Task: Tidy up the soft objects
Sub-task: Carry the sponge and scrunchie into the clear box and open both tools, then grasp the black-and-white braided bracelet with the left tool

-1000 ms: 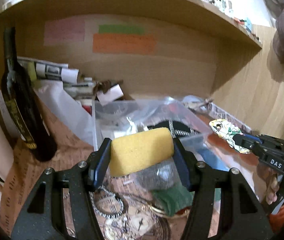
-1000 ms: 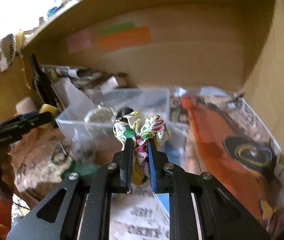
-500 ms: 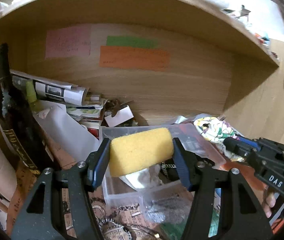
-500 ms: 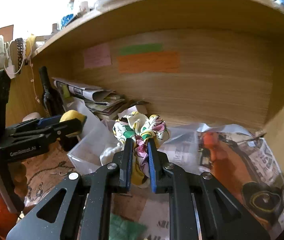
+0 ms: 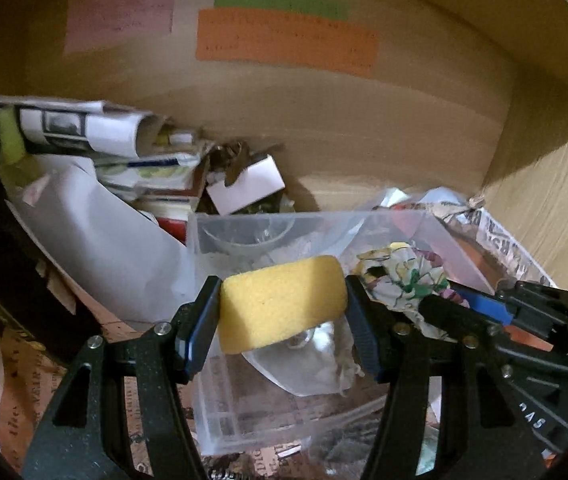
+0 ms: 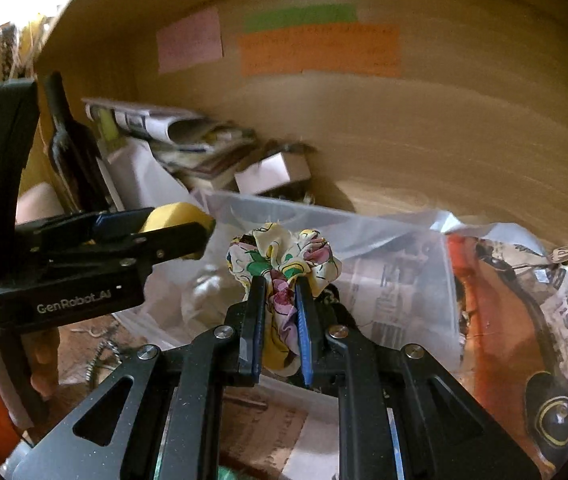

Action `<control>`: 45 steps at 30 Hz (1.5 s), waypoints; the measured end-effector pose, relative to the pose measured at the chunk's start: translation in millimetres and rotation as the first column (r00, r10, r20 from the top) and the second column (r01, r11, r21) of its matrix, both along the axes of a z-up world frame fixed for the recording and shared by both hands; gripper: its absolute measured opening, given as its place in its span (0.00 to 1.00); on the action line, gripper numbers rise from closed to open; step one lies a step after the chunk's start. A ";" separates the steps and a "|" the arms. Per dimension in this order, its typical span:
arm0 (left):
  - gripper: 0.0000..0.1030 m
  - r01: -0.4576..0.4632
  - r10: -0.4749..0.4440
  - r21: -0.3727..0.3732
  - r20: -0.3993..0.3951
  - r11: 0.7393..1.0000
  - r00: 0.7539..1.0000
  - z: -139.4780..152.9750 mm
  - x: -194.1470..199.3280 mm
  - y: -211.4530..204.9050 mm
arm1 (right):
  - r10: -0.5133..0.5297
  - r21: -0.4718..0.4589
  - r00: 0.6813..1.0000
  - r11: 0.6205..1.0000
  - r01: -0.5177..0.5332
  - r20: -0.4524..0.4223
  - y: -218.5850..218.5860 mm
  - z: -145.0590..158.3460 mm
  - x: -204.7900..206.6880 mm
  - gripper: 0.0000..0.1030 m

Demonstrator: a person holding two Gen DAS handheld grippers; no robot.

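My left gripper is shut on a yellow sponge and holds it above the clear plastic bin. The sponge also shows in the right wrist view, in the left gripper. My right gripper is shut on a floral fabric scrunchie and holds it over the same bin. In the left wrist view the scrunchie sits just right of the sponge, held by the right gripper. White crumpled material lies inside the bin.
The bin stands in a wooden shelf nook with pink, green and orange notes on the back wall. Rolled newspapers and a white box lie behind the bin. A dark bottle stands left. Newspaper lies right.
Both grippers have moved forward into the nook and closer to the bin, each still holding its object. The scrunchie now sits right beside the sponge.
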State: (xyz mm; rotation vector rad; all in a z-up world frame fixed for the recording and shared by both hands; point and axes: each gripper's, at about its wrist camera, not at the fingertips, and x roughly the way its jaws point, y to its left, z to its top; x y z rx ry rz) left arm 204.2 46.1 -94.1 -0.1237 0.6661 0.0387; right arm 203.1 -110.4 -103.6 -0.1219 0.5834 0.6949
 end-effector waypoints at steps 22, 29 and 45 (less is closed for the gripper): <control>0.74 0.063 -0.063 -0.014 0.016 0.998 0.998 14.5 -31.0 -4.0 | -0.064 -0.035 0.992 0.997 0.068 0.109 -15.0 10.4 -19.6 0.62; 0.87 0.075 -0.079 0.050 0.092 0.996 0.993 33.7 -73.8 -4.7 | -0.053 0.029 0.988 0.998 0.049 0.142 -31.2 30.4 -45.7 0.63; 0.88 0.017 -0.014 0.038 -0.066 0.999 0.998 -19.1 -115.6 26.0 | 0.055 0.029 0.998 0.998 -0.056 0.034 -20.5 0.3 -76.7 0.65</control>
